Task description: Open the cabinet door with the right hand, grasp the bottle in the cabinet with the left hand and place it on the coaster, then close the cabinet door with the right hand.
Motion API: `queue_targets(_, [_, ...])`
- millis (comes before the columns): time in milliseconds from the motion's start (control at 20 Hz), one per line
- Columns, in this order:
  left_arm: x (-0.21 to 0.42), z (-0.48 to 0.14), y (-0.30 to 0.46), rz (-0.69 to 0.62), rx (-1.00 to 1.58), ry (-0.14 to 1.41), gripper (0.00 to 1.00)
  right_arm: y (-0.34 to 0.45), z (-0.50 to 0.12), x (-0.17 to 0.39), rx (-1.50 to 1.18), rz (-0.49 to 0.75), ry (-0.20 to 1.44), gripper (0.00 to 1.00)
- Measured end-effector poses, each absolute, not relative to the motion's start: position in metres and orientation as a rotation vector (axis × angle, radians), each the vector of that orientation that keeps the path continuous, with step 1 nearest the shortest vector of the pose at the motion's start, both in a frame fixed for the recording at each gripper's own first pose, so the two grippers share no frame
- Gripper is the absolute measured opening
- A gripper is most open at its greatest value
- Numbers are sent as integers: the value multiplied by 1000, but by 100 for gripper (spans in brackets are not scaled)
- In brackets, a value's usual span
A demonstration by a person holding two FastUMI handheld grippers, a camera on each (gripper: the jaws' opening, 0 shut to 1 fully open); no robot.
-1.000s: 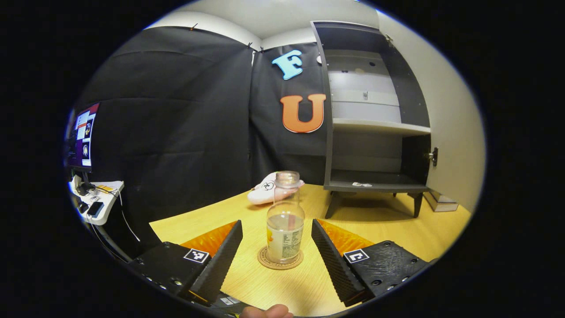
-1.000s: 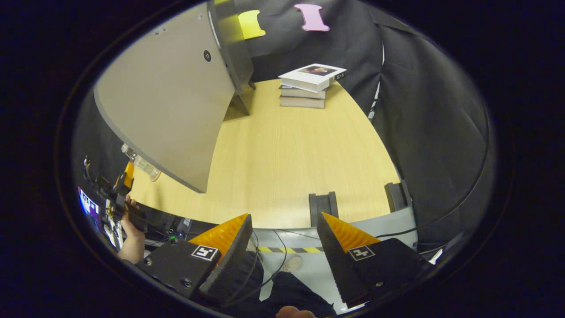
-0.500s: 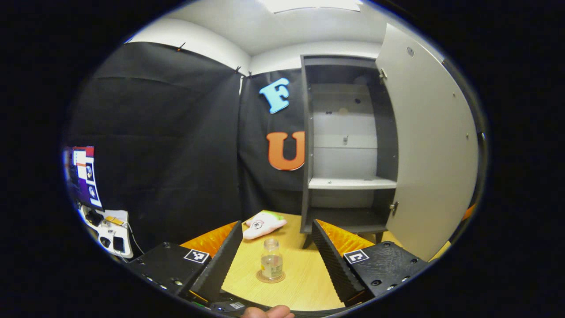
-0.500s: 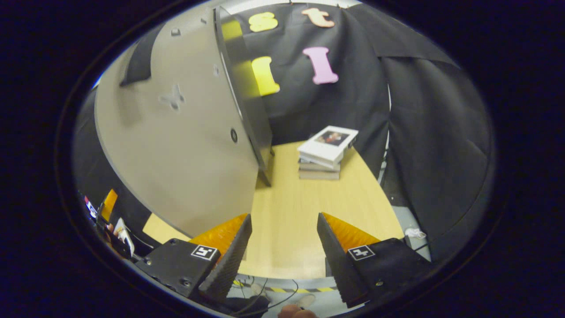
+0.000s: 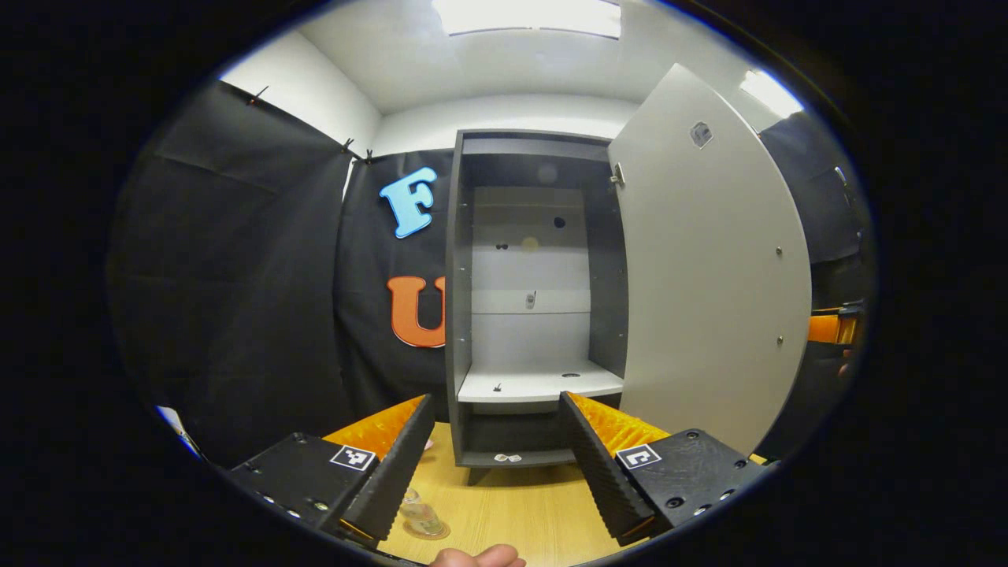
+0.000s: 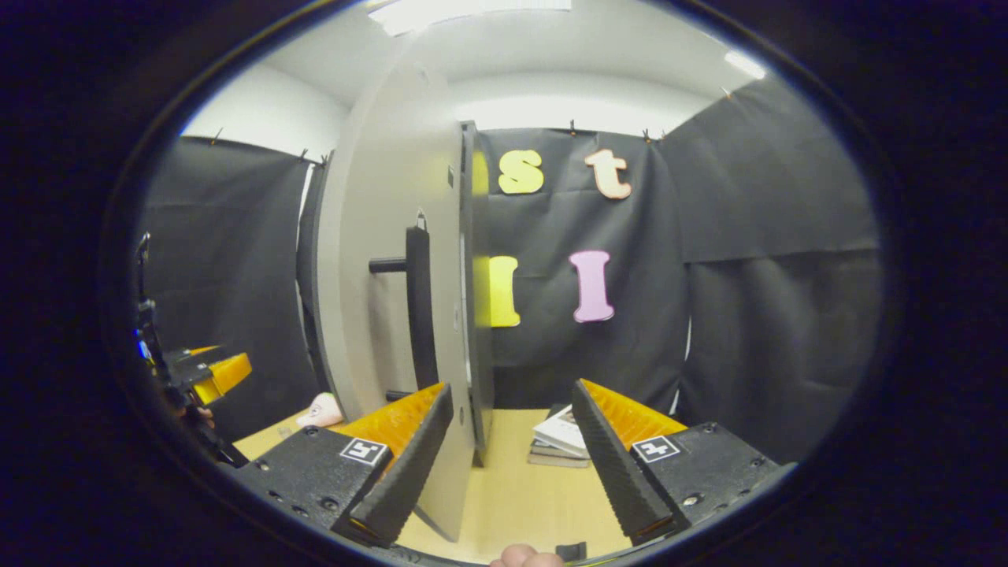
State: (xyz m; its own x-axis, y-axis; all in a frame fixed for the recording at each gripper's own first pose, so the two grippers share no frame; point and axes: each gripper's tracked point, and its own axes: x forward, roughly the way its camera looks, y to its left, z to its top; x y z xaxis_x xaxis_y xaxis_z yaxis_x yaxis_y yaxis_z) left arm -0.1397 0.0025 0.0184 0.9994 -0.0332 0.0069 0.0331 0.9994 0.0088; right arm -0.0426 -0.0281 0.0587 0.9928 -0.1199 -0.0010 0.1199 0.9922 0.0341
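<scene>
The clear bottle (image 5: 417, 516) stands on the round coaster (image 5: 433, 533) at the bottom of the left gripper view, partly hidden behind one finger. My left gripper (image 5: 496, 468) is open, held back from and above the bottle, with nothing between its fingers. The grey cabinet (image 5: 529, 315) stands ahead with its door (image 5: 709, 299) swung wide to the right. In the right gripper view the door (image 6: 378, 260) is nearly edge-on, its dark bar handle (image 6: 416, 307) facing me. My right gripper (image 6: 510, 461) is open and empty, close in front of the door's lower part.
The wooden table (image 6: 512, 504) carries a stack of books (image 6: 563, 437) right of the cabinet and a pink plush toy (image 6: 323, 409) to its left. The other gripper (image 6: 209, 370) and a hand show at the far left. A white shelf (image 5: 535, 386) crosses the cabinet.
My left gripper drew back and tilted up, so the bottle shrank and slid to the bottom edge. My right gripper rose and swung from the tabletop to face the door's handle side.
</scene>
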Motion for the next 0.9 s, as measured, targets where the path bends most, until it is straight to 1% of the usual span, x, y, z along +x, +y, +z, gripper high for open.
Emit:
queue_targets(50, [-140,18,4,-37,10,1,95,-24,59,-40,50,-123,-8,94])
queue_targets(100, [-140,17,6,-37,11,6,95,-22,60,-38,69,-132,-14,98])
queue_targets(150, [-135,14,7,-43,8,13,95,-19,63,-39,78,-141,-17,92])
queue_targets(200, [-131,11,10,-47,6,18,95,-14,62,-39,76,-144,-15,92])
queue_targets(250, [-124,8,15,-52,8,19,95,-6,63,-38,73,-133,-15,97])
queue_targets(550, [-111,-2,38,-80,9,22,95,78,67,-24,13,-11,-29,96])
queue_targets(750, [-113,-14,75,-67,-1,23,95,125,65,-6,-5,27,-44,97])
queue_targets(900, [-118,-30,109,-27,-10,48,95,144,78,9,-59,20,-75,97])
